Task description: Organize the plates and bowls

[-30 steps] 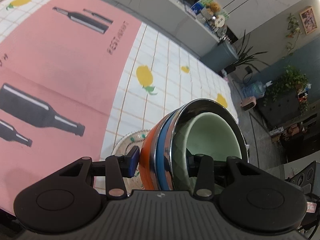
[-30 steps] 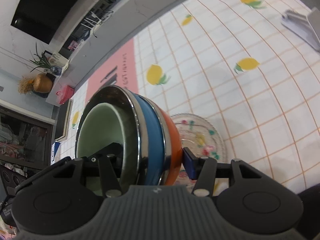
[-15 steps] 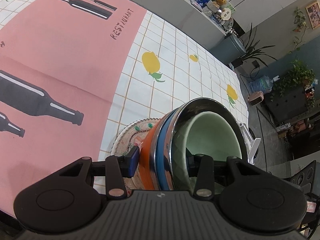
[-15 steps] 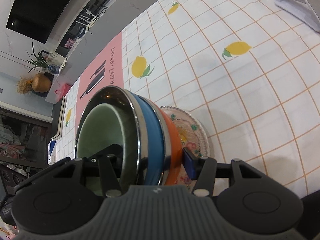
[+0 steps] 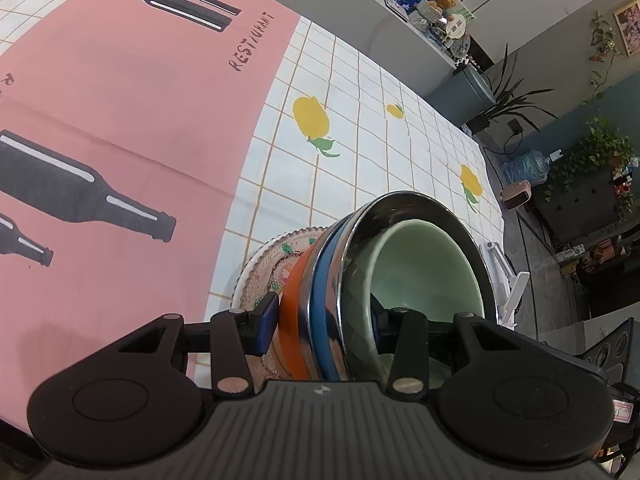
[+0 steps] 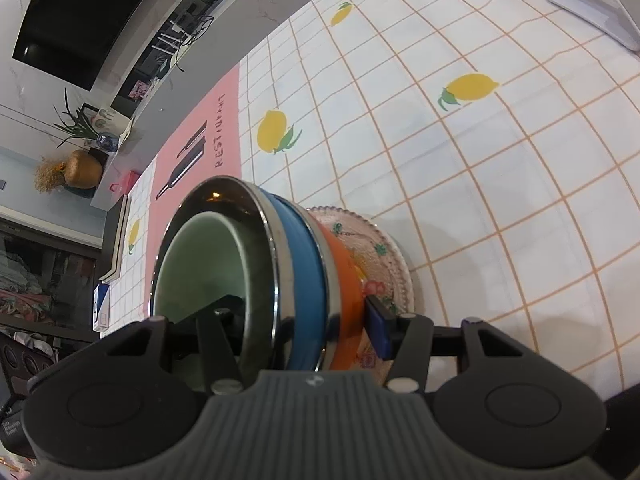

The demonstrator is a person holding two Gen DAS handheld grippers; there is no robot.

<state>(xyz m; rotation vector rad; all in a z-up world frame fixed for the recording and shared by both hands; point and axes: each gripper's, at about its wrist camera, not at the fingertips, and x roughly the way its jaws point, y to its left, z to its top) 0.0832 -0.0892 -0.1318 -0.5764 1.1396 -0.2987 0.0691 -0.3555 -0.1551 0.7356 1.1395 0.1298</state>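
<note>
A nested stack of bowls (image 5: 332, 280) has an orange bowl outermost, then a blue one, a steel one, and a pale green bowl (image 5: 424, 268) innermost. My left gripper (image 5: 324, 320) is shut on the stack's rim on one side. My right gripper (image 6: 304, 320) is shut on the stack (image 6: 304, 264) from the opposite side. The stack sits just above, or touching, a floral glass plate (image 5: 264, 268) on the table, also in the right wrist view (image 6: 380, 252).
The table has a white lemon-print cloth (image 5: 360, 128) and a pink bottle-print mat (image 5: 120, 100) to the left. A white stand (image 6: 592, 0) lies far right. The table edge drops to the floor at the right in the left wrist view.
Both grippers and the bowl stack have come lower and closer to the floral plate, which now shows more beneath the stack. The grips are unchanged.
</note>
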